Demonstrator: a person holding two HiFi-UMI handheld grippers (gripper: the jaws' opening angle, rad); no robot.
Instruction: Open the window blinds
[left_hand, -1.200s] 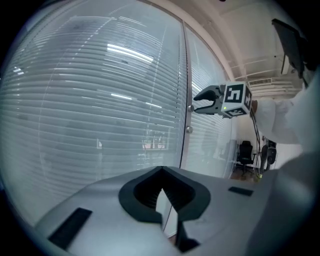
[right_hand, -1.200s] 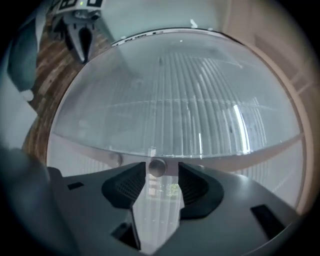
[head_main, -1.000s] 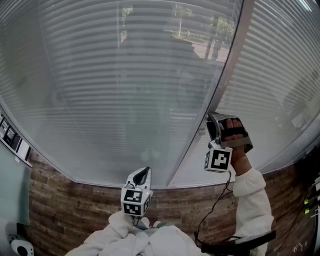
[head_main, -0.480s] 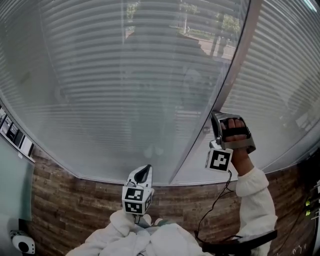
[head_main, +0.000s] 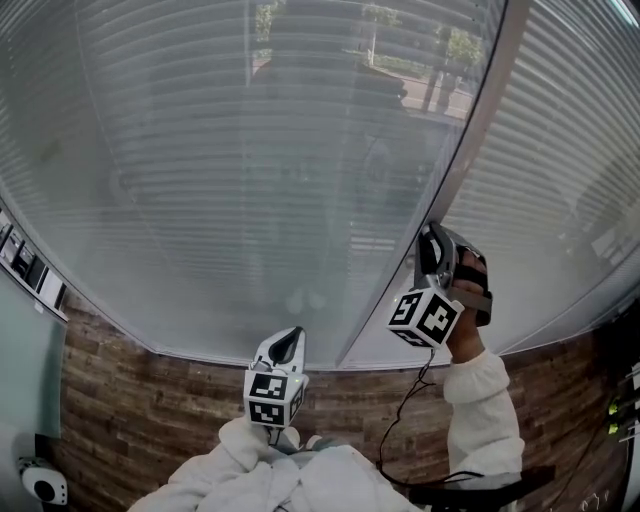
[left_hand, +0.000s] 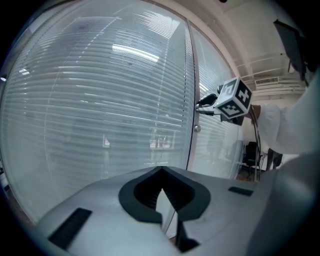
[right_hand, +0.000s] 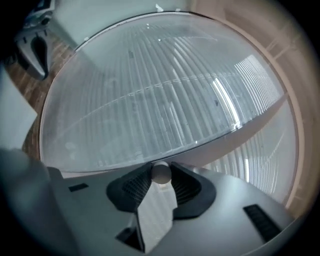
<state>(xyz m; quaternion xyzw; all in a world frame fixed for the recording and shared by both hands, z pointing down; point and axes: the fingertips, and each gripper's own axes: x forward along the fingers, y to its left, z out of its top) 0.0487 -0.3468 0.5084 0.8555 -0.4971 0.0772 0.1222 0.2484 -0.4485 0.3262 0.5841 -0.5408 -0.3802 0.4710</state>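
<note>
Blinds: horizontal slats behind the glass, filling the panes on both sides of the mullion. Trees and a street show through the slats near the top.
Wood-plank wall: below the panes, running past the foot of the mullion.
Right gripper: against the mullion at mid height, pointing level. Its jaws are clamped on the knob, with both pads pressing on it.
Left gripper: low and left of the mullion's foot, in front of the wood-plank wall. Its jaws are together with nothing between them.
Knob: small, round and pale, on the mullion, seated between the right gripper's pads.
</note>
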